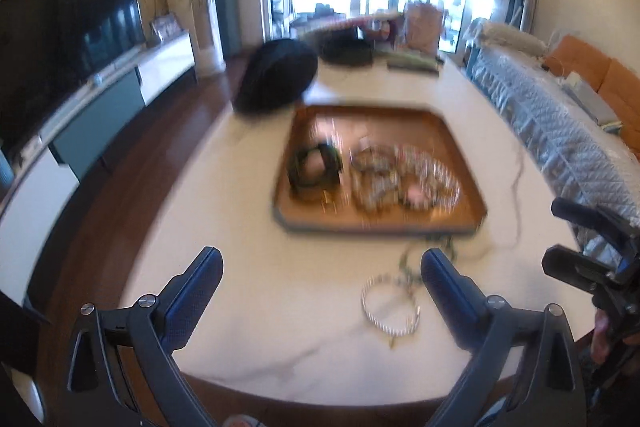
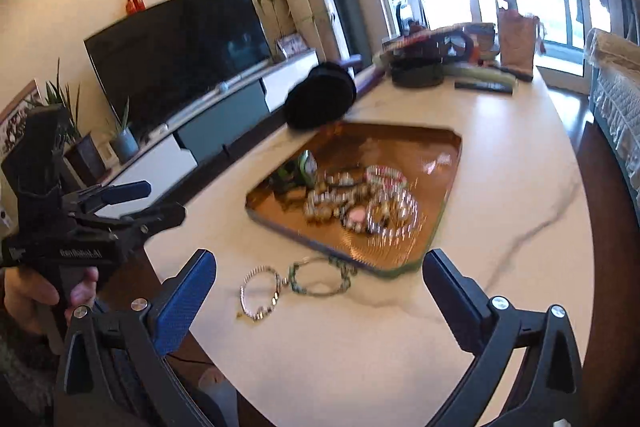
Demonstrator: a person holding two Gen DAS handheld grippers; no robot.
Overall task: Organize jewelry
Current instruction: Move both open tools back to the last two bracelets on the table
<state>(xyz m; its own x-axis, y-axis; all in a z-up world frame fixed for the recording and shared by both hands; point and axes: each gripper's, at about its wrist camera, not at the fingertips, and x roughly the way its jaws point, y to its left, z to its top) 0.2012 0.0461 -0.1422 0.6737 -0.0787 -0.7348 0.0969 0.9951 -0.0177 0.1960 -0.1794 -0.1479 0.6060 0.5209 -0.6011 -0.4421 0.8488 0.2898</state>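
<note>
A brown tray [image 1: 448,139] [image 2: 436,147] sits on the white marble table and holds several beaded bracelets [image 1: 404,179] [image 2: 372,203] and a dark green band [image 1: 314,167] [image 2: 298,169]. Two bracelets lie on the table in front of the tray: a silver-white beaded one [image 1: 390,307] [image 2: 260,293] and a green one [image 1: 412,263] [image 2: 320,277], touching each other. My left gripper [image 1: 322,273] is open and empty above the table's near edge, with the silver bracelet between its fingers' line. My right gripper [image 2: 320,279] is open and empty, just short of the two bracelets. The left gripper also shows in the right wrist view [image 2: 136,201].
A black round bag [image 1: 276,75] [image 2: 320,95] sits beyond the tray. Clutter and a paper bag [image 2: 516,39] stand at the table's far end. A TV [image 2: 180,47] and cabinet are to the left, a covered sofa [image 1: 552,115] to the right.
</note>
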